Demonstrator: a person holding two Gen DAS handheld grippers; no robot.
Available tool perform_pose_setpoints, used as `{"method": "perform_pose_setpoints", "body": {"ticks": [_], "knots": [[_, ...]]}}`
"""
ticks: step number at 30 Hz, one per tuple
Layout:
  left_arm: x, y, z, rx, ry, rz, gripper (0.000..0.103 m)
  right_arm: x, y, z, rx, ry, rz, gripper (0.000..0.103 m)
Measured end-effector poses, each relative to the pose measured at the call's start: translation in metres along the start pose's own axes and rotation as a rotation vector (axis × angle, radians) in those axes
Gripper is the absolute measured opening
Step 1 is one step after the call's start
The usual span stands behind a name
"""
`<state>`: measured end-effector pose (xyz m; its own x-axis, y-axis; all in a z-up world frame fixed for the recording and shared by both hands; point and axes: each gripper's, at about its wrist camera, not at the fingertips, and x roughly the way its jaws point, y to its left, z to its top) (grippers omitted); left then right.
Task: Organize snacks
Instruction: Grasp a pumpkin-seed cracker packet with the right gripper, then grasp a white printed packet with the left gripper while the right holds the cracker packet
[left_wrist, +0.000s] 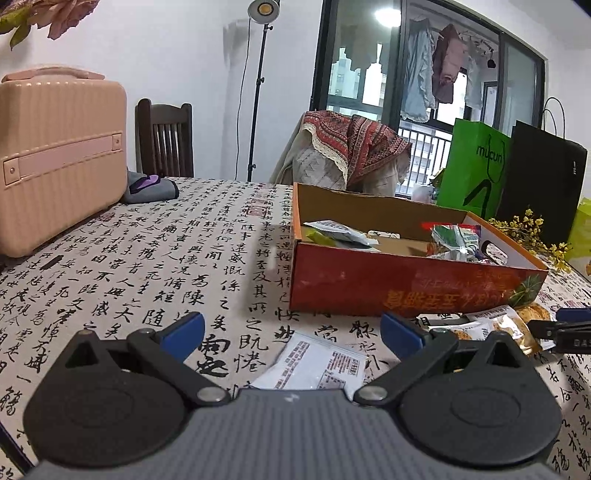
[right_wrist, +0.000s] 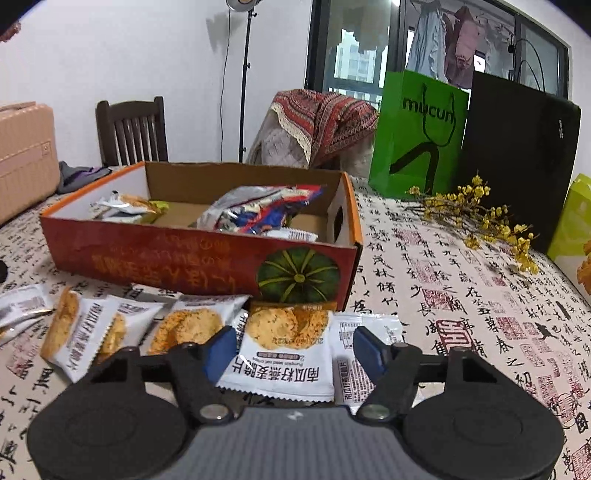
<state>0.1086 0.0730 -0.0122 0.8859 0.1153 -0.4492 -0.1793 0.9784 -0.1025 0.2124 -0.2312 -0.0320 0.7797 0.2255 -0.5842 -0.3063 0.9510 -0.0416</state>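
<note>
A red cardboard box (left_wrist: 388, 284) holds several snack packets (left_wrist: 454, 240); it also shows in the right wrist view (right_wrist: 177, 258). My left gripper (left_wrist: 291, 332) is open above a white packet (left_wrist: 314, 365) lying face down on the table. My right gripper (right_wrist: 293, 349) is open, its fingers on either side of a white oat-crisp packet (right_wrist: 284, 350) in front of the box. Several more crisp packets (right_wrist: 92, 332) lie to its left. The right gripper's tip (left_wrist: 565, 328) shows at the left view's right edge.
A pink suitcase (left_wrist: 55, 158) stands at the table's left. A green bag (right_wrist: 417, 136), a black bag (right_wrist: 517, 155) and yellow flowers (right_wrist: 480, 214) stand at the back right. Chairs (right_wrist: 129, 129) and a lamp stand (right_wrist: 242, 85) are behind the table.
</note>
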Motion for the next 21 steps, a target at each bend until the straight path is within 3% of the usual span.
{"method": "perform_pose_setpoints", "body": {"ticks": [4, 9, 13, 21], "knots": [[0.000, 0.001, 0.000, -0.004, -0.004, -0.003, 0.103, 0.008, 0.004, -0.002, -0.021, 0.014, 0.020, 0.068], [0.000, 0.001, 0.000, -0.010, -0.003, -0.003, 0.103, 0.009, 0.013, -0.005, -0.063, 0.010, 0.005, 0.060], [0.001, 0.001, -0.001, -0.008, 0.002, 0.000, 0.103, 0.004, 0.008, -0.006, -0.032, -0.014, 0.002, 0.050], [0.003, 0.000, 0.000, -0.013, 0.022, 0.020, 0.103, -0.015, -0.001, -0.008, 0.013, -0.115, -0.008, 0.049]]}}
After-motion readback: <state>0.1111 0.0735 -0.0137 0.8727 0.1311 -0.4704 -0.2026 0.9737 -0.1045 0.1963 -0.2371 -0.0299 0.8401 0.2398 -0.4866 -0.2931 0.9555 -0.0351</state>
